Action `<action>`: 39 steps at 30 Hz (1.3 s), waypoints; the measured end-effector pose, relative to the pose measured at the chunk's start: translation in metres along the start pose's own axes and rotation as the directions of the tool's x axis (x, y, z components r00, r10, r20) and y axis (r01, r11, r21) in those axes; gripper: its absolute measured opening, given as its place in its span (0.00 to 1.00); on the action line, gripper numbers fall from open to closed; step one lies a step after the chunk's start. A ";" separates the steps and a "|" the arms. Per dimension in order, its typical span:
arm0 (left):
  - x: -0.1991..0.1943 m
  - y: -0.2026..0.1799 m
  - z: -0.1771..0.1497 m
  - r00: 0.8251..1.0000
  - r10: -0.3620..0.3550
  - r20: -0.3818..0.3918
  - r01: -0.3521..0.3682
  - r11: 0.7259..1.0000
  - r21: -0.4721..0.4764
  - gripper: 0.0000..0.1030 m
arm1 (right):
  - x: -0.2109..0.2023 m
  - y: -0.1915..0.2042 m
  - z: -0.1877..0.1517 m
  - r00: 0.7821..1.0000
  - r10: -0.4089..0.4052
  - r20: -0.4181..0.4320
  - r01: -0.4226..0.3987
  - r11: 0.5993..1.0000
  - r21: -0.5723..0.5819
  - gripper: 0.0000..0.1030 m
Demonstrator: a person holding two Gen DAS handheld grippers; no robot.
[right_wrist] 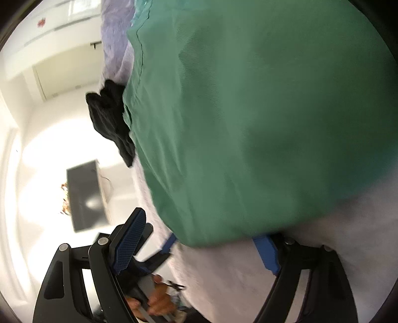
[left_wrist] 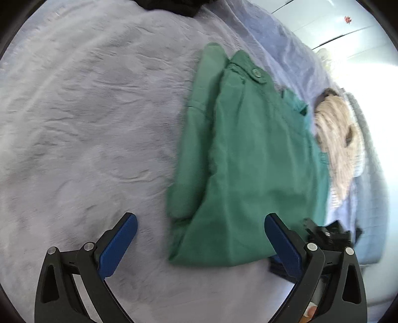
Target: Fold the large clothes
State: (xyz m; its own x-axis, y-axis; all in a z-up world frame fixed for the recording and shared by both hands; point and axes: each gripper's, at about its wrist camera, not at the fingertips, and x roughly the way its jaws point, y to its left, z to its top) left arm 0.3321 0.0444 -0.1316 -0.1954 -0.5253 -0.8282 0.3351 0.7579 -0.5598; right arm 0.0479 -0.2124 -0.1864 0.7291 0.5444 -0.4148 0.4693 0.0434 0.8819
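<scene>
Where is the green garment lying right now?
In the left wrist view, the green garment lies folded right of centre on the grey blanket, beside a cream knit.

Green garment (left_wrist: pixel 248 154) looking like matt woven cloth; lavender blanket (left_wrist: pixel 87 111) showing soft plush nap; gripper pads (left_wrist: pixel 119 244) showing textured blue plastic.

No text, label, brand, number or sign can be read in either view; a small red mark (left_wrist: pixel 347 19) on the wall at one o'clock is too blurred to be deciphered.
</scene>
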 end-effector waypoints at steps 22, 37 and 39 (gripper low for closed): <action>0.074 -0.058 0.055 0.993 -0.029 -0.115 0.038 0.996 0.079 0.29 | -0.021 0.051 -0.014 0.972 -0.181 -0.152 0.138 0.957 -0.256 0.14; 0.017 -0.160 0.049 0.993 -0.036 0.112 0.007 0.967 0.256 0.14 | -0.042 0.056 0.075 0.810 -0.567 0.151 0.556 0.660 -0.504 0.07; 0.015 -0.192 0.047 0.990 -0.040 0.132 -0.002 0.952 0.306 0.14 | -0.043 0.055 0.074 0.819 -0.551 0.160 0.546 0.662 -0.513 0.07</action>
State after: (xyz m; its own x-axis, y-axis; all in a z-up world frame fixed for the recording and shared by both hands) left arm 0.3080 -0.1270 -0.0353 -0.0854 -0.6019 -0.7940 0.6014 0.6042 -0.5227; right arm 0.0787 -0.2952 -0.1365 0.4188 0.2878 -0.8613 0.4528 0.7559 0.4728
